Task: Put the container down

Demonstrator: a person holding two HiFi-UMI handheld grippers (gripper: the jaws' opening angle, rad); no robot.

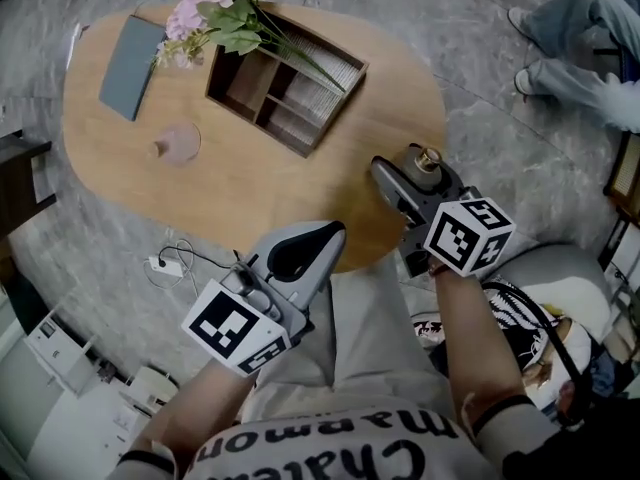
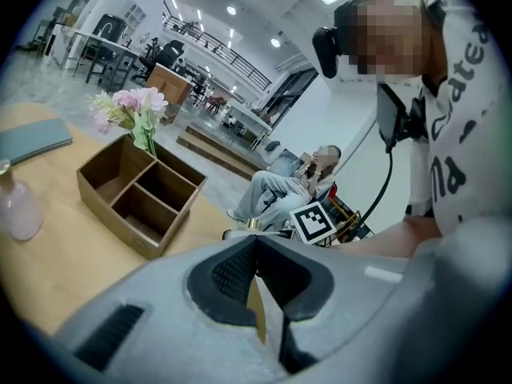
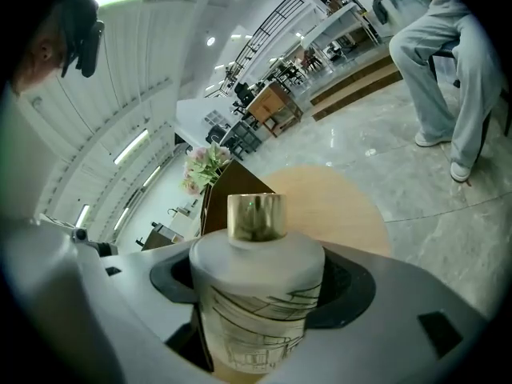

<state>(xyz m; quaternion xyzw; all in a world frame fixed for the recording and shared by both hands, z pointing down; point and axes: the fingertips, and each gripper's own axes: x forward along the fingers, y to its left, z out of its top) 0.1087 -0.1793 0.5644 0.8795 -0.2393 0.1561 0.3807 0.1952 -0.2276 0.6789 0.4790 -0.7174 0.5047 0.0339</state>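
The right tongs [image 3: 258, 288] pinch a white bottle [image 3: 256, 266] with a gold cap [image 3: 256, 216], holding it over the near right edge of the desk [image 1: 250, 183]. The left tongs [image 2: 256, 269] are pressed together, empty, by the desk's near edge.

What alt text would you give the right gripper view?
The right gripper is shut on a white bottle with a gold cap and black line drawings. Beyond it lie a light wooden table, a dark wooden box and pink flowers.
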